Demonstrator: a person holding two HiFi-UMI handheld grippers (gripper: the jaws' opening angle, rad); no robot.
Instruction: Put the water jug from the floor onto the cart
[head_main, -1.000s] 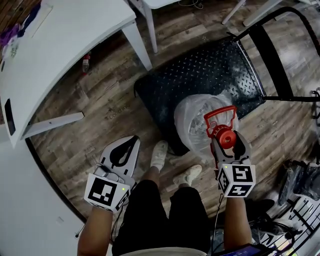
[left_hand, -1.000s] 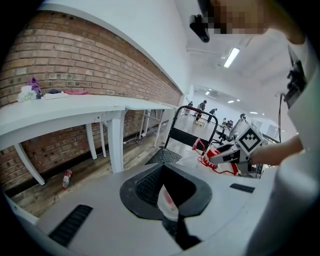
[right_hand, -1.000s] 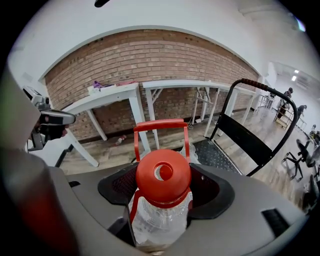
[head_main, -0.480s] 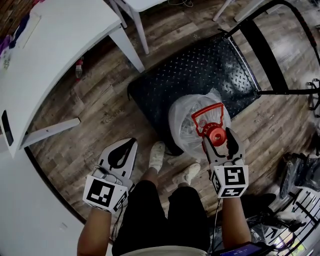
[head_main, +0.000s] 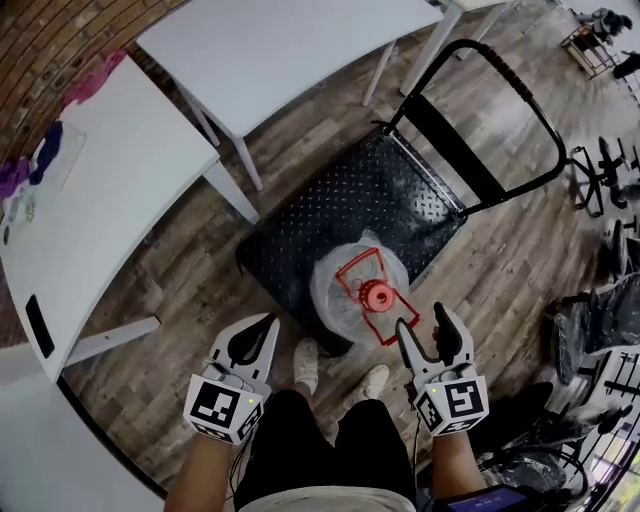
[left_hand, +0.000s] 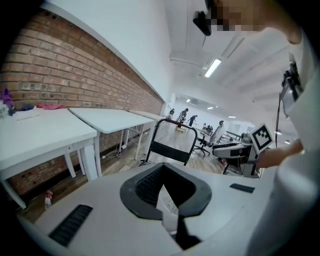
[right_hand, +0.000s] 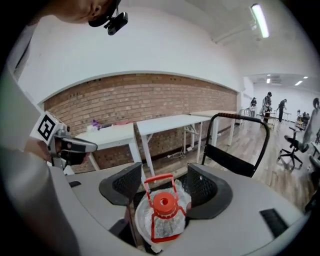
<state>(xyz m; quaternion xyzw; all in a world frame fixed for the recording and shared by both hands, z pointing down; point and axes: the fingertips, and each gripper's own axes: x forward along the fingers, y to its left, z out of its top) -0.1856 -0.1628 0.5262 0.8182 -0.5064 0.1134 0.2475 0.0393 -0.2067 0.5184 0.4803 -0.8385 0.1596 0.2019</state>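
risks:
- left gripper (head_main: 270, 323): fingers shut tip to tip on nothing, hanging above the plank floor (head_main: 190, 290) beside the cart. it gives the jug no support if the jug starts to lean.
- water jug (head_main: 350, 292): it stands on the cart deck (head_main: 330, 215), hard against the near edge, just ahead of the person's shoes (head_main: 305, 362). the wrap hides its base, so i cannot tell whether all of it rests on the plate. if part overhangs, a small knock likely tips it back to the floor.
- right gripper (head_main: 421, 320): jaws wide apart, just eased in a shade, with nothing between the pads. it is above and just near-side of the red cap (head_main: 375, 295). the loose wrap or the handle loop could catch a finger as the gripper pulls off and drag the jug over the edge.

materials and shapes:
- tables (head_main: 110, 200): flat, matte white tops with slim white legs.
- floor: worn grey-brown wood-look planks.
- gripper fingers: pale shells with black ribbed pads that bow outward.
- deck: dark metal tread plate with a raised studded pattern and rounded corners. it probably grips well, though a round base can rock on it.
- push handle's cross panel (head_main: 455, 150): flat and black, inside a bent black tube.
- jug: a clear, round-shouldered bottle in crinkled translucent film, with a hard red plastic cap and a thin red carry frame.
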